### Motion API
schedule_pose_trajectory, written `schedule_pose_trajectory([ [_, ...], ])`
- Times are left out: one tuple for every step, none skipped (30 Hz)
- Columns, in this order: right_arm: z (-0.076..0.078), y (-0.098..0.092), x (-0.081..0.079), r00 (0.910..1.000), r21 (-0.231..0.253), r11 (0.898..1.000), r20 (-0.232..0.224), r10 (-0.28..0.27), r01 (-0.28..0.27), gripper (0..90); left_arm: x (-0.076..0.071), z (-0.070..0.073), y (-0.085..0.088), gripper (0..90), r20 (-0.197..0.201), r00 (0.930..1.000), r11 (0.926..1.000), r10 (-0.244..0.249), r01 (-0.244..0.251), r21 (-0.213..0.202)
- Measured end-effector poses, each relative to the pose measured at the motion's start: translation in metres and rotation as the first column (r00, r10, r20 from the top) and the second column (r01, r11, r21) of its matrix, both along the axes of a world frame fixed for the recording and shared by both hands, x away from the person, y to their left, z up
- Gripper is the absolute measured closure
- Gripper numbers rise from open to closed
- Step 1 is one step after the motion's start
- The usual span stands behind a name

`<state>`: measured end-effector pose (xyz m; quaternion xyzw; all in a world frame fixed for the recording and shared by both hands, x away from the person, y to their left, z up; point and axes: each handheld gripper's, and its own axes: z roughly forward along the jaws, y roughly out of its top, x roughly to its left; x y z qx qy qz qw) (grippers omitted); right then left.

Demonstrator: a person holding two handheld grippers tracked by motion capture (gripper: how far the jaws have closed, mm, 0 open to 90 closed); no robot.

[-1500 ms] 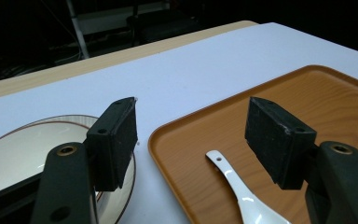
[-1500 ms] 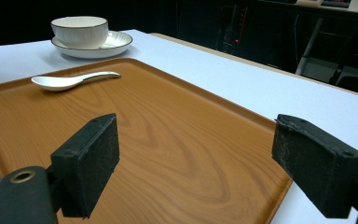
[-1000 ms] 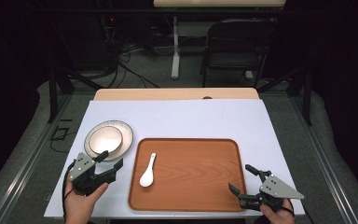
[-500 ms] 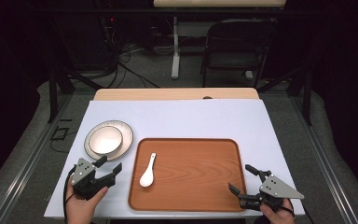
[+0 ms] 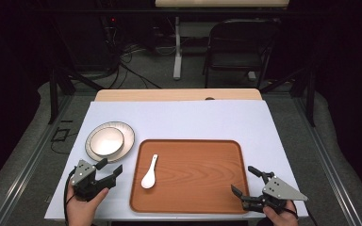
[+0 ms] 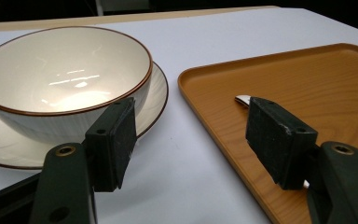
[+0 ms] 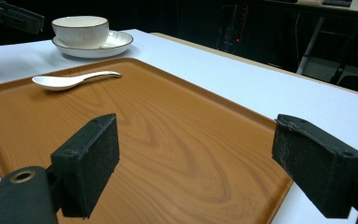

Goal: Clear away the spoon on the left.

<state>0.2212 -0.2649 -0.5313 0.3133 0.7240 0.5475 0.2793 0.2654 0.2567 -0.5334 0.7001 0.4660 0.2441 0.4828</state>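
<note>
1. L gripper point(image 5: 107, 172) has pulled back toward the near table edge since 1 s ago; earlier it sat closer to the plate. Jaws apart, nothing between them.
2. In the left gripper view its own jaws frame the gap between the cream ceramic bowl w/ brown rim point(image 6: 65, 79) and the orange-brown wooden tray point(image 6: 303, 88). Bowl sits on a matching cream round plate point(image 6: 156, 93).
3. R gripper point(image 5: 247, 181) unchanged over the same span: low at the tray's near-right corner, jaws wide apart, empty.
4. White ceramic soup spoon point(image 5: 149, 172) lies flat on the tray's left part, bowl end toward the person, handle pointing away. Not moved, untouched by either tool.
5. Bowl+plate stack stands on the white table cover point(image 5: 193, 120), just left of the tray, apart from its rim.
6. Meaning, as a guess: L hand looks to be resetting or lining up a fresh approach, prob. to the bowl/plate or the spoon; can't tell which. Nothing gripped yet, so the work is at its start.
</note>
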Motion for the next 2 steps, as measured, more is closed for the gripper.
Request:
schedule_pose_trajectory([
  [0.0,-0.0001,-0.0001,1.0,0.0,1.0,-0.001,-0.001,0.001,14.3,0.0004,-0.0001,0.0006,34.1,-0.003,1.0,1.0,0.008,-0.008,-0.003],
  [0.0,-0.0001,-0.0001,1.0,0.0,1.0,-0.001,-0.001,0.001,14.3,0.0005,0.0002,0.0012,34.1,-0.008,0.9999,0.9999,0.01,-0.01,-0.01],
])
